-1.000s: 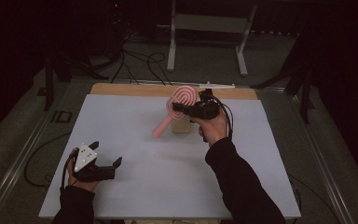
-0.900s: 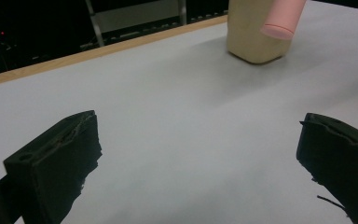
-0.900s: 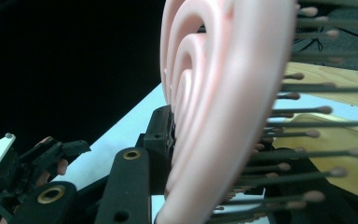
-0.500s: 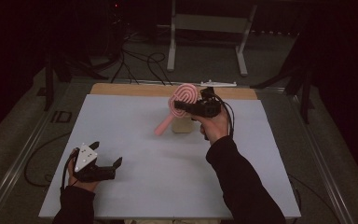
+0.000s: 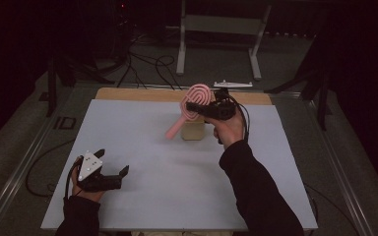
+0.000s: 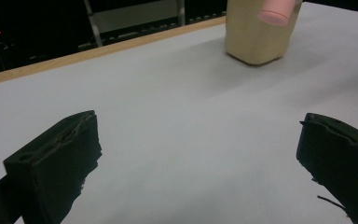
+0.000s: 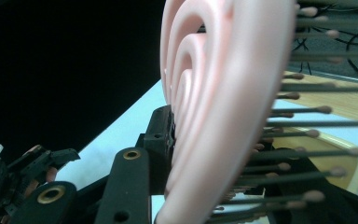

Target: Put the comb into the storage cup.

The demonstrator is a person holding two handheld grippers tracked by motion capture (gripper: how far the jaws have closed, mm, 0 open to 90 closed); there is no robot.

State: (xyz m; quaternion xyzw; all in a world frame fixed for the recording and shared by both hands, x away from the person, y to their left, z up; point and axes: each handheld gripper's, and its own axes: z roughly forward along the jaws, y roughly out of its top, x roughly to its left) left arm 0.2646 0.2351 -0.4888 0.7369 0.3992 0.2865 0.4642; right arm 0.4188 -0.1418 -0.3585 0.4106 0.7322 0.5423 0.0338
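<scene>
A pink hairbrush with a spiral back hangs tilted, its handle sloping down to the left over a beige wooden block. My right gripper is shut on the brush's head, from the right. In the right gripper view the brush stands close up, bristles pointing right, with the block behind them. My left gripper rests at the table's front left, open, with nothing between its fingers. In the left gripper view, the block and the handle's end lie ahead of the open gripper.
The white table top has a wooden strip along its far edge. Beyond it, cables and a metal stand sit on the dark floor. Metal rails run along both sides of the table.
The right gripper and the brush have shifted only slightly above the block. The left gripper has stayed where it was.
</scene>
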